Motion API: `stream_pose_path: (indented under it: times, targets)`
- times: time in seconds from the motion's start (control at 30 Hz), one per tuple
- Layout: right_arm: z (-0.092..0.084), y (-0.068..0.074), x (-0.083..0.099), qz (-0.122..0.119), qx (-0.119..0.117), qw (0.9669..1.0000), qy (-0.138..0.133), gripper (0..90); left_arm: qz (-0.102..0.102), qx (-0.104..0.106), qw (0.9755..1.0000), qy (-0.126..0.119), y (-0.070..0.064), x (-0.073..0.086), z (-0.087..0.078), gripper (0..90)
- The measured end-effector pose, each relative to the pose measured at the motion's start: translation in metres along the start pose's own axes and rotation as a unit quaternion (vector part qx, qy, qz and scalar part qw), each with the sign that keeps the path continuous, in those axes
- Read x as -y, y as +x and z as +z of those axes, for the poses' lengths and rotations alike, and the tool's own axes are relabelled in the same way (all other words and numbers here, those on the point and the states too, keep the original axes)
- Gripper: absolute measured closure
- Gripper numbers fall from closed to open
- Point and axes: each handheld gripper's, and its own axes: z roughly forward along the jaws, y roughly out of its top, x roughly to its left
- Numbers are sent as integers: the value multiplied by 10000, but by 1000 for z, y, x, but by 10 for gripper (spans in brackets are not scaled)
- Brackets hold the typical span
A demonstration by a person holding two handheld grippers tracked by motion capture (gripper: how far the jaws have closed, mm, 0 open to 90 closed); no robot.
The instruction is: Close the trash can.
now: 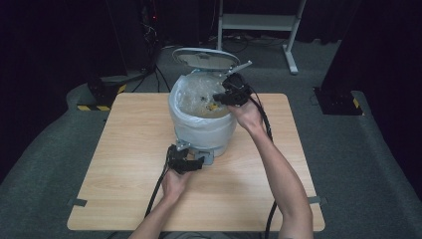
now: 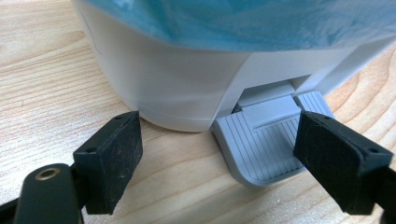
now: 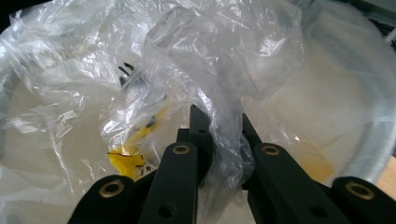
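Observation:
A white pedal bin (image 1: pixel 201 127) stands at the middle back of the wooden table (image 1: pixel 124 149), its lid (image 1: pixel 205 57) tipped up. A clear plastic bag (image 1: pixel 196 97) lines it and folds over the rim. My right gripper (image 1: pixel 222 97) reaches over the bin's mouth and is shut on a bunched fold of the plastic bag (image 3: pixel 210 56), which runs down between its jaws (image 3: pixel 222 122). My left gripper (image 1: pixel 191 163) sits low at the bin's foot, open. In the left gripper view, its jaws (image 2: pixel 217 130) straddle the grey ribbed pedal (image 2: pixel 261 144), and the right jaw overlaps the pedal's edge.
A yellow scrap (image 3: pixel 125 161) lies inside the bag at the bottom. A white metal frame (image 1: pixel 259 22) stands on the floor behind the table. Cables trail from both grippers over the table's near edge. Bare tabletop lies to the left and right of the bin.

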Motion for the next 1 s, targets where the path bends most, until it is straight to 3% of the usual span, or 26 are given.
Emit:
stream_pose_path:
  times: [0.03, 0.07, 0.17, 0.2, 0.27, 0.33, 0.37, 0.43, 0.6, 0.73, 0.8, 0.83, 0.93, 1.0]
  targets:
    - [1, 1, 0, 7, 8, 10000, 0, 837, 1, -2, 10000, -1, 0, 0, 0, 155]
    - [1, -2, 0, -217, 119, 9997, 91, 836, 2, -3, 10000, -2, 0, 0, 0, 155]
    - [2, 0, -2, -97, 23, 9999, 115, 828, 7, -6, 10000, -3, 0, 0, 0, 155]
    - [2, -2, -2, -246, 70, 9995, 186, 821, 10, -10, 10000, -10, 0, 0, 0, 155]
    - [1, -1, -1, -246, 47, 9995, 182, 748, 2, -4, 10000, -4, 0, 0, 0, 155]
    - [-2, 2, -1, -183, 94, 9998, 53, 631, -3, -1, 10000, -5, 0, 0, 0, 155]
    - [-4, 3, 0, -269, 143, 9995, -40, 572, -1, -1, 10000, -2, 0, 0, 0, 155]
    - [-9, 5, 0, -229, 201, 9994, -159, 502, -1, 0, 10000, -1, 0, 0, 0, 155]
    - [-20, 6, 0, -200, 277, 9988, -354, 409, -5, 0, 10000, -3, 0, 0, 0, 155]
    - [-28, 6, -1, -179, 285, 9981, -510, 391, -7, 2, 10000, -4, 0, 0, 0, 155]
    - [-31, 6, -1, -174, 298, 9976, -599, 414, -5, 0, 10000, -6, 0, 0, 0, 155]
    - [-33, 6, -2, -181, 308, 9974, -633, 477, -3, -2, 10000, -7, 0, 0, 0, 155]
    - [-32, 8, -5, -321, 326, 9970, -632, 777, 13, -12, 10000, -12, 0, 0, 0, 155]
    - [-27, 8, -8, -384, 369, 9972, -530, 852, 13, -13, 10000, -14, 0, 0, 0, 155]
